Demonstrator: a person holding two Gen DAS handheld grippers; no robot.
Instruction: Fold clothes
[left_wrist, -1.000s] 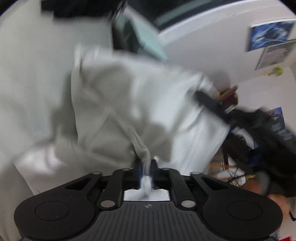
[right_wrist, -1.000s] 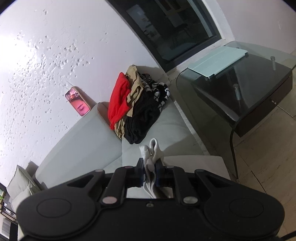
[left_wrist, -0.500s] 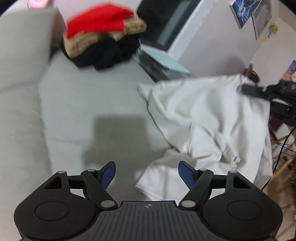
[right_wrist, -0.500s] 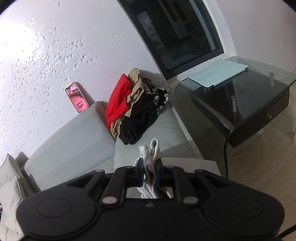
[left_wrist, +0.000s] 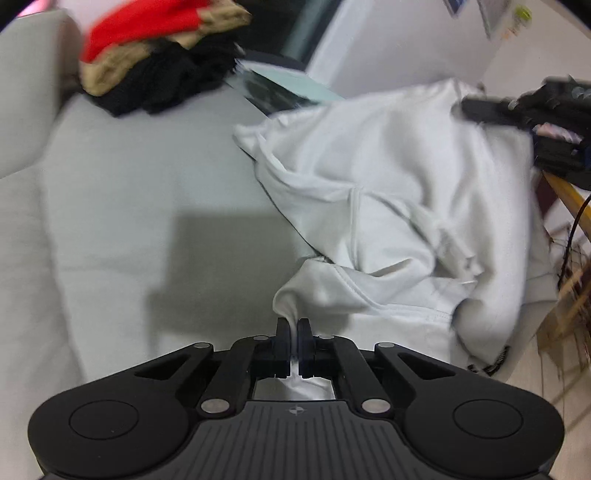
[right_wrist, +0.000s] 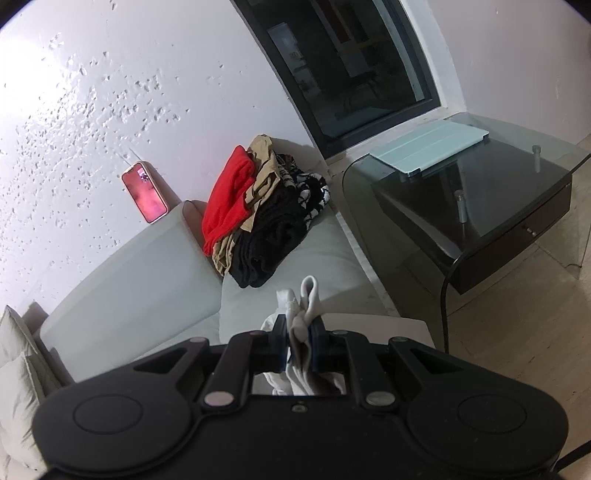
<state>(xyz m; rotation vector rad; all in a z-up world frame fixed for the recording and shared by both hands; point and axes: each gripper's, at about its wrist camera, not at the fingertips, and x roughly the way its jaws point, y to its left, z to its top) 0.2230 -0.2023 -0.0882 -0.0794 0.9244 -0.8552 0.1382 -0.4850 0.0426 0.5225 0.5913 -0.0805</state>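
Left wrist | left gripper (left_wrist: 294, 325) just closed, pinching white garment (left_wrist: 399, 206) hem | right gripper (right_wrist: 298, 326) pinching bunched cloth (same garment) | step: regrasp | next: spread flat on sofa (left_wrist: 118, 206)

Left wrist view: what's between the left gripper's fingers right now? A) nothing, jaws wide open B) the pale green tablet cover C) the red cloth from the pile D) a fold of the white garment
D: the left gripper has just closed, and its dark fingers pinch a bunched edge of the white cotton garment lying on the grey sofa cushion.
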